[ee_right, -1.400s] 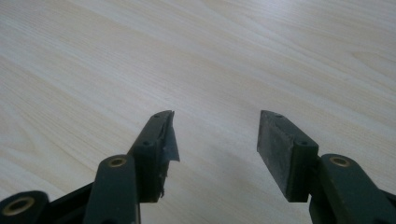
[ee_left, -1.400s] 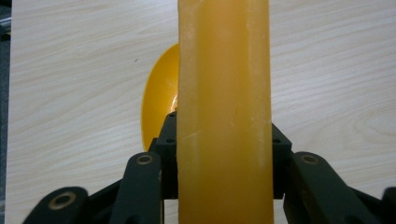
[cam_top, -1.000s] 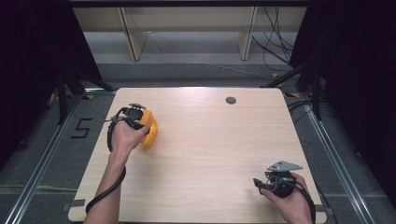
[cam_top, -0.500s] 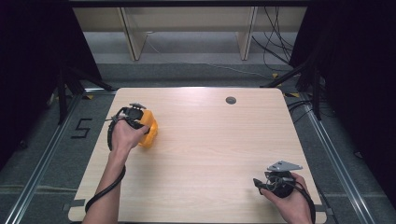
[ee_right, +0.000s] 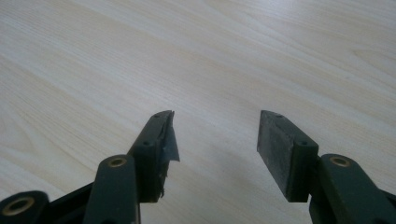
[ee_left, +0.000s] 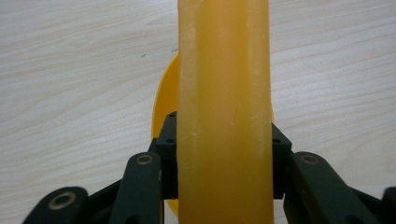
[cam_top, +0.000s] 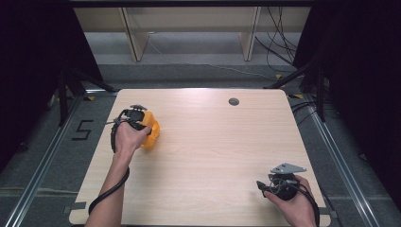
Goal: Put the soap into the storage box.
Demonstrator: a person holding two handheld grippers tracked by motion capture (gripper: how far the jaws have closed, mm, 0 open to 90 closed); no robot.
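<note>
Nearest the person, at the table's (cam_top: 213,156) front right corner, the right gripper (cam_top: 265,185) rests in a hand with its jaws standing wide apart and nothing between them (bare wood grain beyond). Farther back on the left side, the left gripper (cam_top: 149,132) is clamped on an orange roll (cam_top: 152,128), pads (ee_left: 170,140) pressing either side of it. A small dark grommet (cam_top: 233,101) sits near the far edge.

Overhead table (cam_top: 213,142) view, two close claw-cams
</note>
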